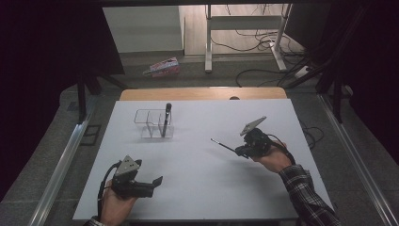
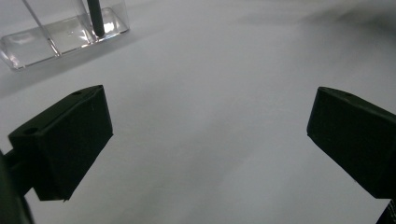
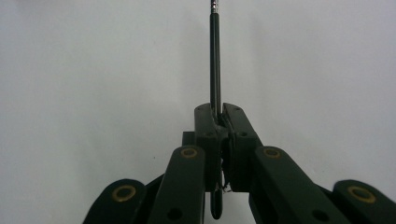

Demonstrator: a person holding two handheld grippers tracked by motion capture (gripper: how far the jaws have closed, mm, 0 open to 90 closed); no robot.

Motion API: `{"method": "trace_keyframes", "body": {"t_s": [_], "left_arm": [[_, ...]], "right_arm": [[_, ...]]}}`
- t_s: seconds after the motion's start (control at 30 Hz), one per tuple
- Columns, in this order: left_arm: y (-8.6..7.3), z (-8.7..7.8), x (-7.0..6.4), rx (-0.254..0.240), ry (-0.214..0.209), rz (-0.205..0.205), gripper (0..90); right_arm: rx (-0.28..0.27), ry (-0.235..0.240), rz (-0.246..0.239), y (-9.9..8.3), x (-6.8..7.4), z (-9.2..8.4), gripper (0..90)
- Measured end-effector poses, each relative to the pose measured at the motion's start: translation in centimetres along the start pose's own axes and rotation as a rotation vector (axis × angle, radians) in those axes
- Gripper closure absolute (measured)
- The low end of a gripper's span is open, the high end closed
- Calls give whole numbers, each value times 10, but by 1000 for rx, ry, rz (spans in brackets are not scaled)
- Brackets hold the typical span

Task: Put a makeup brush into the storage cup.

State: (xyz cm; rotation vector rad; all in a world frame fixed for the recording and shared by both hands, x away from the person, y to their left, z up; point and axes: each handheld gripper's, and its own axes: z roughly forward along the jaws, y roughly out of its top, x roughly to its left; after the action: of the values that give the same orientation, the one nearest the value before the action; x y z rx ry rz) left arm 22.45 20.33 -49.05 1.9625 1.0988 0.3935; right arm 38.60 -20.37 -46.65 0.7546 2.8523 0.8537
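Dark thin pencil (image 1: 223, 145) sticking out right of frame centre, clenched in right gripper (image 1: 241, 151) | clear organizer (image 1: 153, 124) sitting upper left, holding a black pen (image 1: 166, 119) | left gripper (image 1: 157, 181) resting lower left, jaws spread, gripping nothing | risk: pencil pivoting in the end-on pinch, missing a compartment.

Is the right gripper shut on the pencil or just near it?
Shut on it. In the right gripper view the right gripper has both jaws pressed against the dark pencil, which sticks out ahead of them.
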Motion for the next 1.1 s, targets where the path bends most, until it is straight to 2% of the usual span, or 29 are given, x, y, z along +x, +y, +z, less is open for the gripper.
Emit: {"method": "trace_keyframes", "body": {"t_s": [0.13, 0.27, 0.5, 0.8, 0.97, 1.1], "left_arm": [[0, -1, 2, -15, 1, -8, 9], [-1, 0, 4, -20, -27, -34, 8], [-1, 0, 5, -35, -39, -39, 1], [0, 1, 2, -34, -27, -19, 2], [0, 1, 2, -35, -9, -4, 8], [1, 1, 2, -23, -3, -11, 8]], "right_arm": [[-23, 0, 5, -5, 3, -2, 856], [-42, -12, 0, -8, 5, -4, 856], [-72, -21, 8, -12, 9, -7, 855], [-89, -27, 8, -17, 18, -10, 855], [-136, -25, 25, -21, 21, -17, 855], [-152, -25, 38, -25, 24, -22, 855]]}}
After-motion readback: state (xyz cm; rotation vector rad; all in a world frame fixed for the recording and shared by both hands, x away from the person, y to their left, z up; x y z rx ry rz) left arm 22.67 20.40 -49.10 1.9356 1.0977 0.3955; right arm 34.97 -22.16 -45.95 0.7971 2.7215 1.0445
